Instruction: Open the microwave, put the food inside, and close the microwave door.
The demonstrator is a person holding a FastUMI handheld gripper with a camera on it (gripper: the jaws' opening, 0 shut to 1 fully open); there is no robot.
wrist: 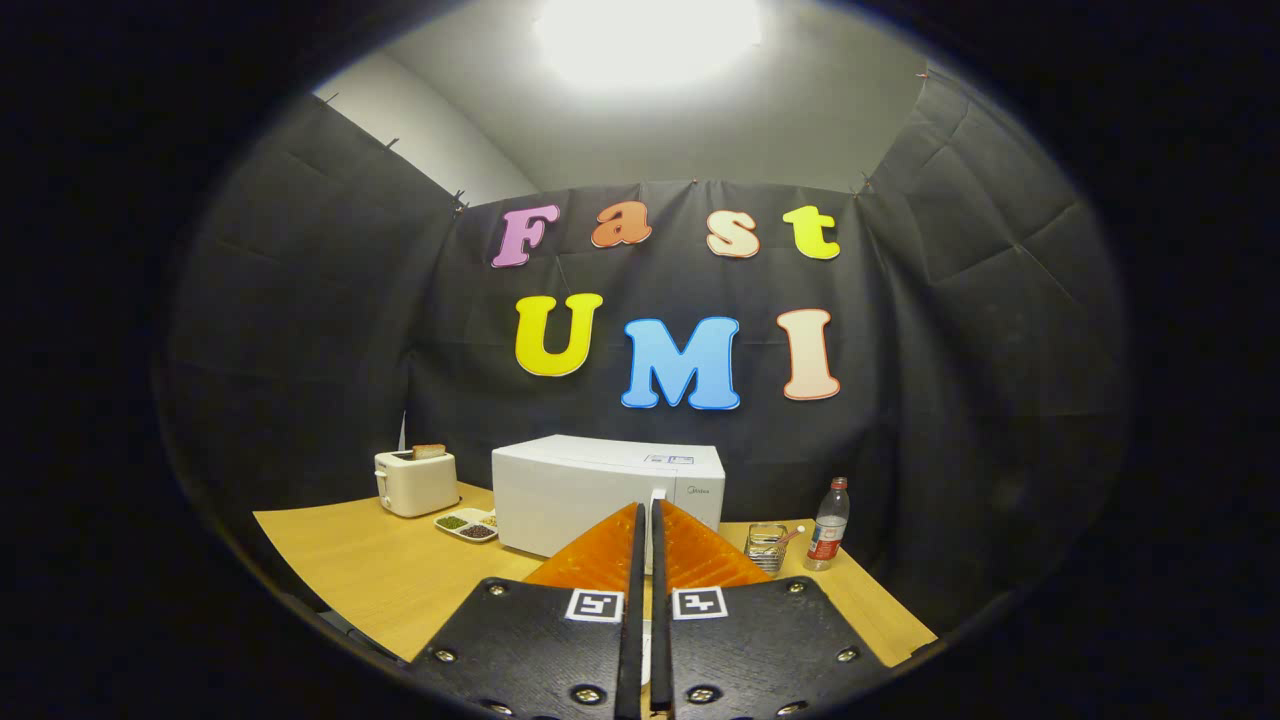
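A white microwave (600, 490) stands on the wooden table (340, 560) with its door closed, just beyond my fingers. My gripper (645, 515) is shut, the two fingers pressed together with nothing between them, their tips pointing at the microwave's front near its right side. A small divided tray of food (468, 524) with green and dark portions lies on the table left of the microwave, in front of the toaster.
A white toaster (416, 482) with a slice of bread in it stands at the back left. Right of the microwave are a glass with a spoon (767, 545) and a plastic bottle (829, 524). The table's front edge runs close below the gripper.
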